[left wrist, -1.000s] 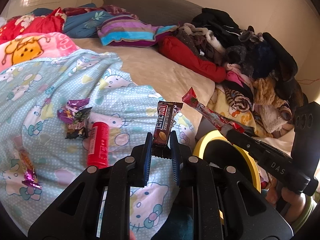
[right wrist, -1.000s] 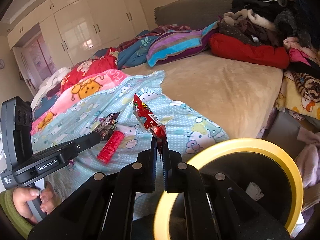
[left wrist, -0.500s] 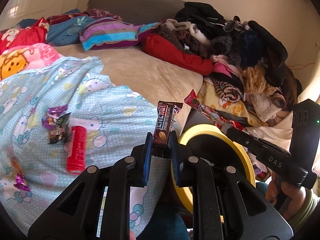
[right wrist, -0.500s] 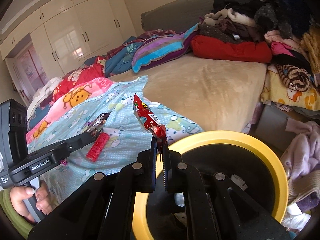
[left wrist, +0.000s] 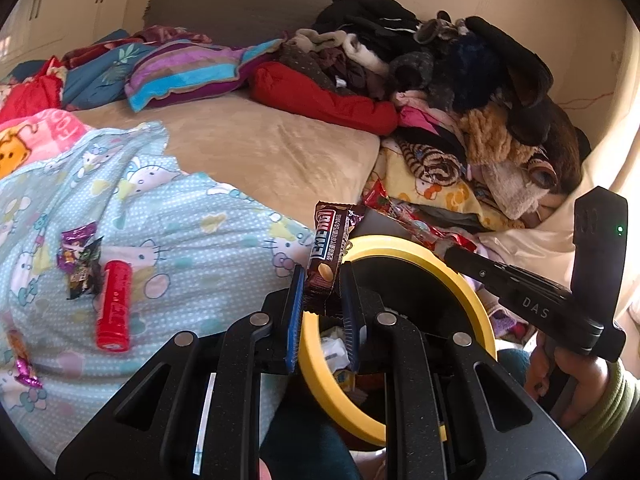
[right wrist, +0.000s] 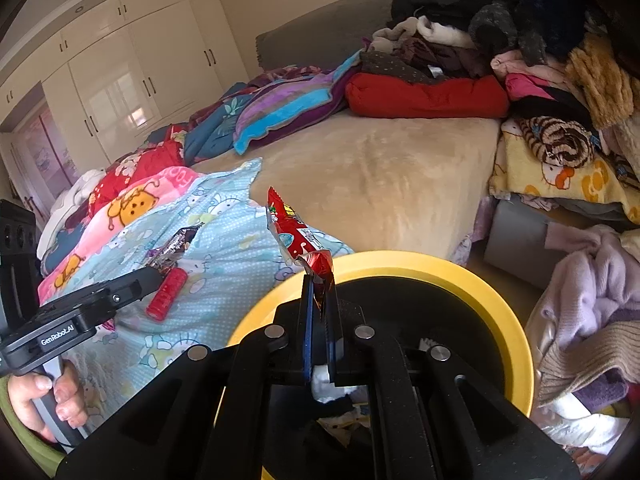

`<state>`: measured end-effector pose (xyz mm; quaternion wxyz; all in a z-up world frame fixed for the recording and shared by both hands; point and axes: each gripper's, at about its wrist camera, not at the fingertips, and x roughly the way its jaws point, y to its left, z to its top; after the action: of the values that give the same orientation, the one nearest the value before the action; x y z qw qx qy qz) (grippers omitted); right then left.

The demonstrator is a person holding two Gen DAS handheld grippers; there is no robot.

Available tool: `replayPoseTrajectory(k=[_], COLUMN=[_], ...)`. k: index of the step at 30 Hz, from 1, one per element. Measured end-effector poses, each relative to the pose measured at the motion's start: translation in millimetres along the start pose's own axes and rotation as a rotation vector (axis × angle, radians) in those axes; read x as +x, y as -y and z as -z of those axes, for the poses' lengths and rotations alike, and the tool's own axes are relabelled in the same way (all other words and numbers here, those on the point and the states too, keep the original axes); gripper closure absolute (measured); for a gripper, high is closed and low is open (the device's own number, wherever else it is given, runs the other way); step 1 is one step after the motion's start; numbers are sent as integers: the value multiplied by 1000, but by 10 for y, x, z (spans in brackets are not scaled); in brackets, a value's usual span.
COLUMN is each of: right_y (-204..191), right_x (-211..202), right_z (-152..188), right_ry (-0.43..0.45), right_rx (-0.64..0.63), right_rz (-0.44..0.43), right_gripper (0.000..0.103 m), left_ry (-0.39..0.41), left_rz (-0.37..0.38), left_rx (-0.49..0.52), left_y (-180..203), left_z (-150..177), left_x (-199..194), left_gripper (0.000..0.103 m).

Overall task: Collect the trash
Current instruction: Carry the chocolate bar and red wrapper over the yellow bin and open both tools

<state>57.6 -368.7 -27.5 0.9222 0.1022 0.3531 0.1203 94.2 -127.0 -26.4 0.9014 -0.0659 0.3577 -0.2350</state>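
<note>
My left gripper (left wrist: 322, 280) is shut on a brown snack-bar wrapper (left wrist: 330, 248), which stands upright over the near rim of a yellow-rimmed black bin (left wrist: 476, 288). My right gripper (right wrist: 319, 284) is shut on the end of a long red wrapper (right wrist: 294, 234), held above the same bin (right wrist: 508, 320). White and coloured scraps lie inside the bin. On the blue cartoon-print blanket (left wrist: 180, 240) lie a red tube (left wrist: 115, 306), a dark crumpled wrapper (left wrist: 80, 256) and a small purple wrapper (left wrist: 26, 370).
A beige bedspread (right wrist: 380, 184) covers the bed's middle. Piled clothes (left wrist: 440, 80) and pillows (left wrist: 188, 72) line the back and right. More clothes (right wrist: 592, 292) lie beside the bin on the floor. White wardrobes (right wrist: 120, 92) stand behind the bed. A person's hands grip both handles.
Both grippers have moved off the blanket toward the bin, each still holding its wrapper. The bin now fills more of both views, and the items on the blanket have slid leftward.
</note>
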Motion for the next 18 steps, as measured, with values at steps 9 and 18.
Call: replayPoseTrajectory(k=[9,18], right_y=[197,345], right_x=[-58,-76], right_z=[102,194], right_ry=[-8,-22], right_rx=[8,18], right_rz=[30,52], right_gripper=[97,97], left_ry=[-28,-56], left_rz=[22,38], left_rx=[50,84], left_y=[254,431], left_z=[58,150], left_x=[98,177], left_gripper=[91,91])
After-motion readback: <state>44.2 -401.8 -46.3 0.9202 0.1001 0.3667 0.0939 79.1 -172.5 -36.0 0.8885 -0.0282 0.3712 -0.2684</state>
